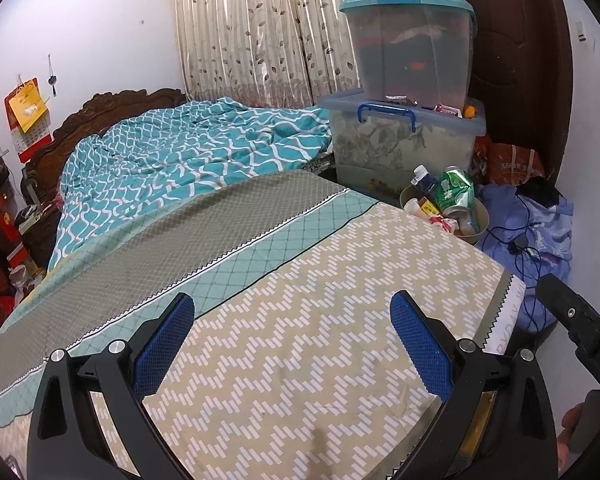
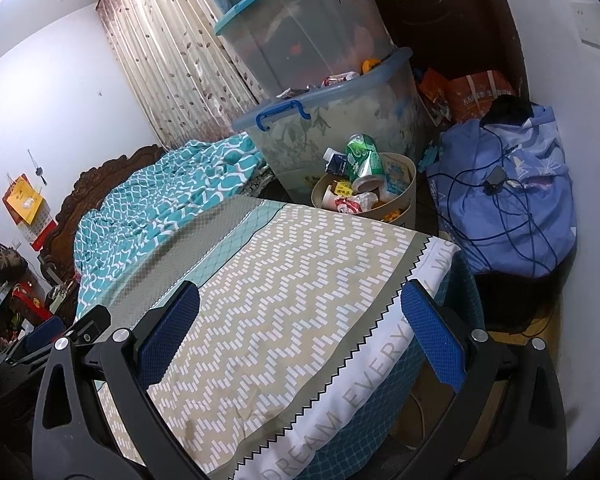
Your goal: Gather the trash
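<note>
Two handheld grippers are held above the foot of a bed, each seen from its own wrist camera. The left gripper is spread wide, its blue-padded fingers apart and nothing held between them. The right gripper is likewise spread and empty, with blue pads on both sides.

The trash is found ahead of both claws and off to the right, past the far corner of the mattress: a beige wastebasket stands on the floor just beside the bed, well apart from either claw. It is heaped full. A crushed green can lies tilted on top, a small dark blue carton is seen just left of it, and crumpled red and white wrappers lie beneath.

Directly under the claws, a beige zigzag bedsheet is spread flat. Farther ahead and to the left, a teal patterned quilt is rumpled. Behind the wastebasket, stacked clear storage bins with blue lids are seen. To the right of the basket, a blue cloth bundle lies with a dark cable draped over it.
</note>
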A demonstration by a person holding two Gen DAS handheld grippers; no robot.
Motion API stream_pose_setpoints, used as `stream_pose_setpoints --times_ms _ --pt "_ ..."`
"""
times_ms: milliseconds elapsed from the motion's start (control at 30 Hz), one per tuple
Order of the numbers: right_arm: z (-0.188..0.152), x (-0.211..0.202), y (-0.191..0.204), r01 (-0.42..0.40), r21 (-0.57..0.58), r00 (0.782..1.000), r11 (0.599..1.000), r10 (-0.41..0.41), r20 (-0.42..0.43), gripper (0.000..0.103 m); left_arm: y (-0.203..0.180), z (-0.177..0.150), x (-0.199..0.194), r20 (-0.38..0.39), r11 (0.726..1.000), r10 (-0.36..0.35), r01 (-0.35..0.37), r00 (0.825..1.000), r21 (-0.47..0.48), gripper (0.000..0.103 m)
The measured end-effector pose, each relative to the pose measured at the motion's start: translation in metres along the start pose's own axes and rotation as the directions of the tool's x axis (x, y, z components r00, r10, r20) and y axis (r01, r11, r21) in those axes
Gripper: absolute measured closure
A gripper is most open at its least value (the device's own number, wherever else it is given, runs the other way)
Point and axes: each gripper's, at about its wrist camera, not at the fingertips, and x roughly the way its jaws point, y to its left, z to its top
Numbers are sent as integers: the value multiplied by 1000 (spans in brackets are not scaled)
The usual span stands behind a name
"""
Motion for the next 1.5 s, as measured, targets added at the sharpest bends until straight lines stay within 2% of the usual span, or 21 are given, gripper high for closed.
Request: stream_pose_setpoints --times_ms 233,500,1500 --pt "1 -2 2 -2 -5 1000 1000 2 2 3 1 0 0 -7 1000 22 -22 1000 1 9" --pt "1 -1 2 -4 -7 1000 1000 4 1 3 6 0 3 -31 1000 13 -13 999 -19 9" --pt "-1 10 5 -17 -19 999 1000 16 -28 3 4 -6 12 -88 1000 -1 1 996 -4 9"
